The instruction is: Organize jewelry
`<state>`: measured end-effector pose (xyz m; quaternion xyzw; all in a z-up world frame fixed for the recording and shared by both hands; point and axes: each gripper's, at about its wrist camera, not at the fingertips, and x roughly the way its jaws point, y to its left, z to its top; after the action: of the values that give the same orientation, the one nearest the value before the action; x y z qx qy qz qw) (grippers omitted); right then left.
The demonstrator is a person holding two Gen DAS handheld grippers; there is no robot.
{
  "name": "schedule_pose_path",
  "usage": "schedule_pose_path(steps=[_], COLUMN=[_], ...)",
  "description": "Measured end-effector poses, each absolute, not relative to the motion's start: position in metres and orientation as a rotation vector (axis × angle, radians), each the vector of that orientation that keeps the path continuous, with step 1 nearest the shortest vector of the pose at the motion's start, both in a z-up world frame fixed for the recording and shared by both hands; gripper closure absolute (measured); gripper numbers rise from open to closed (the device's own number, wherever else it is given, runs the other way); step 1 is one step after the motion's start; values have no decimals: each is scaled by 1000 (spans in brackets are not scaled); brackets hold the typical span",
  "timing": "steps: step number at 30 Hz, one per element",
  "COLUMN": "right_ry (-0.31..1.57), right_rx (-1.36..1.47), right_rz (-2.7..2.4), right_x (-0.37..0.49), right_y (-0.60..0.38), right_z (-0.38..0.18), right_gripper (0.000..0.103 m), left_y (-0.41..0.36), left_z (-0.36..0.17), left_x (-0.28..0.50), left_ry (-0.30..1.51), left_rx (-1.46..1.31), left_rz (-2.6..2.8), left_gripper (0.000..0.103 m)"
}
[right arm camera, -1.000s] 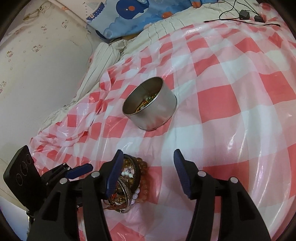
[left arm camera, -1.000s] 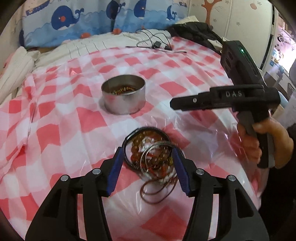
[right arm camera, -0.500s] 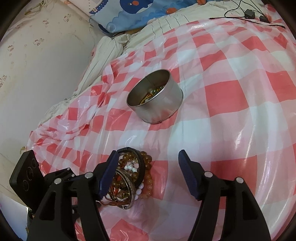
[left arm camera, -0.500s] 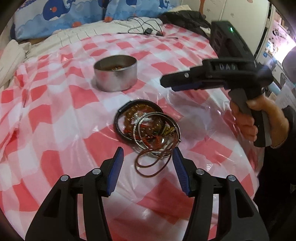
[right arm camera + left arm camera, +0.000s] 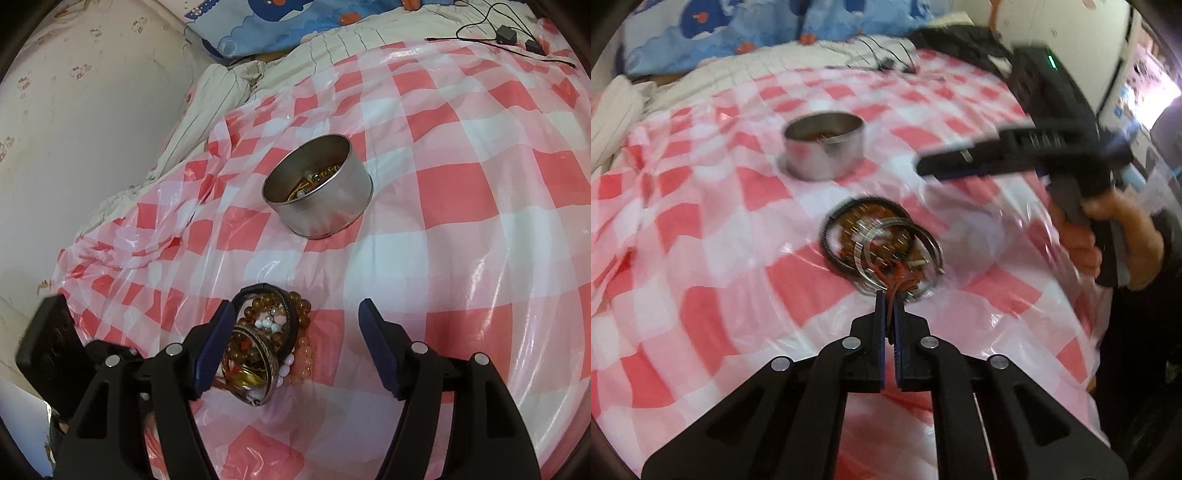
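Observation:
A pile of jewelry (image 5: 882, 243) lies on the red-and-white checked plastic sheet: a black ring, silver bangles, amber and white beads, brown cords. My left gripper (image 5: 889, 297) is shut on the brown cords (image 5: 899, 284) at the pile's near edge. A round metal tin (image 5: 823, 146) with some jewelry inside stands beyond the pile. My right gripper (image 5: 297, 325) is open and empty, hovering just right of the pile (image 5: 269, 343), with the tin (image 5: 317, 192) ahead of it. It also shows in the left wrist view (image 5: 1015, 155), held in a hand.
The sheet covers a bed. A blue whale-print pillow (image 5: 280, 22) and striped bedding (image 5: 229, 88) lie at the back left. Black cables and adapters (image 5: 506, 35) lie at the far right. A wall (image 5: 74, 110) stands to the left.
My left gripper has moved forward to the pile and closed on the brown cords. My right gripper stayed open and shifted slightly back over the pile.

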<state>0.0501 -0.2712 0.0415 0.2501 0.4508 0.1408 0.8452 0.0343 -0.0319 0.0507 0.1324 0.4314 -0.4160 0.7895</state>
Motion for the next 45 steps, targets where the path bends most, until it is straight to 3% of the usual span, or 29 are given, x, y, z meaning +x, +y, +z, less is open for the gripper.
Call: schedule_pose_path(steps=[10, 15, 19, 22, 28, 36, 41, 43, 44, 45], right_ry=[1033, 1078, 1087, 1089, 1071, 1010, 1059, 1082, 1078, 1077], right_rx=[483, 514, 532, 541, 515, 495, 483, 503, 504, 503], right_rz=[385, 418, 415, 418, 442, 461, 461, 444, 432, 433], right_x=[38, 37, 39, 40, 39, 33, 34, 35, 35, 36], right_y=[-255, -248, -249, -248, -243, -243, -241, -243, -244, -244], right_z=[33, 19, 14, 12, 18, 32, 26, 17, 16, 15], right_gripper=[36, 51, 54, 62, 92, 98, 97, 72, 52, 52], left_y=[7, 9, 9, 9, 6, -1, -7, -7, -7, -7], left_z=[78, 74, 76, 76, 73, 67, 64, 62, 62, 62], left_x=[55, 57, 57, 57, 56, 57, 57, 57, 57, 57], left_ry=[845, 856, 850, 853, 859, 870, 878, 881, 882, 882], left_rx=[64, 80, 80, 82, 97, 141, 164, 166, 167, 167], left_rz=[-784, -748, -751, -752, -750, -729, -723, -718, -718, -717], left_gripper=[100, 100, 100, 100, 100, 100, 99, 99, 99, 99])
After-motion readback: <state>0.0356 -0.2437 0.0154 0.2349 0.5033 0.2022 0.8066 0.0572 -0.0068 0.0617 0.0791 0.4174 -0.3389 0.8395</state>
